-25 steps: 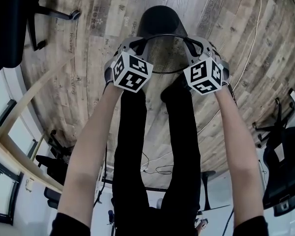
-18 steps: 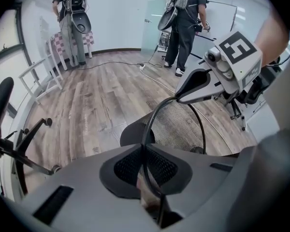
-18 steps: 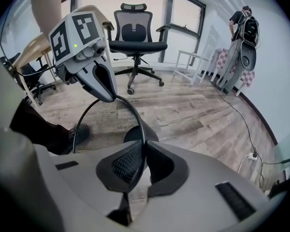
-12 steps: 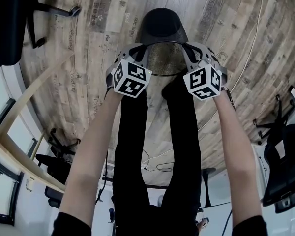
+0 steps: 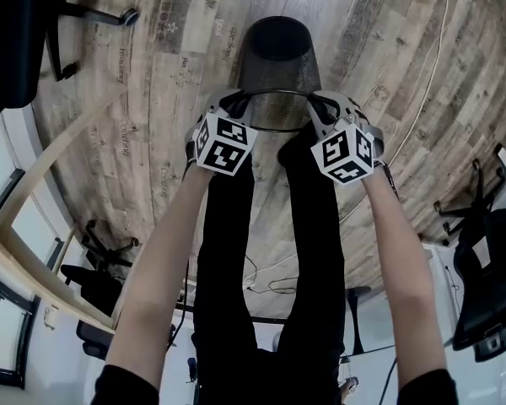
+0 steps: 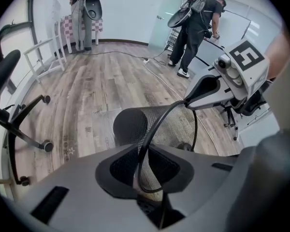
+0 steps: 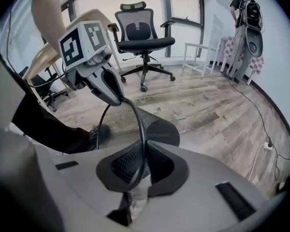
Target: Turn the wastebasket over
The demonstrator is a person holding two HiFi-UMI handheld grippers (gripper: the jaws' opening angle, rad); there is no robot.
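The black mesh wastebasket (image 5: 278, 57) is tipped, its closed base pointing away from me and its open rim toward my legs. My left gripper (image 5: 236, 101) is at the rim's left side and my right gripper (image 5: 317, 101) at its right side. In the left gripper view the rim wire runs between the jaws of the left gripper (image 6: 152, 178). These jaws have just been opening and stand slightly apart around the wire. In the right gripper view the right gripper (image 7: 142, 170) is shut tight on the rim of the wastebasket (image 7: 159, 129).
Wood-plank floor lies all around. A black office chair (image 5: 17, 40) stands at the far left, and a light wooden table edge (image 5: 34, 251) runs along the left. A white cable (image 5: 430, 83) trails on the right. People (image 6: 195, 28) stand farther back in the room.
The wastebasket has tipped further, showing more of its side wall, and its rim looks flatter. Both grippers moved with the rim, slightly inward and toward me.
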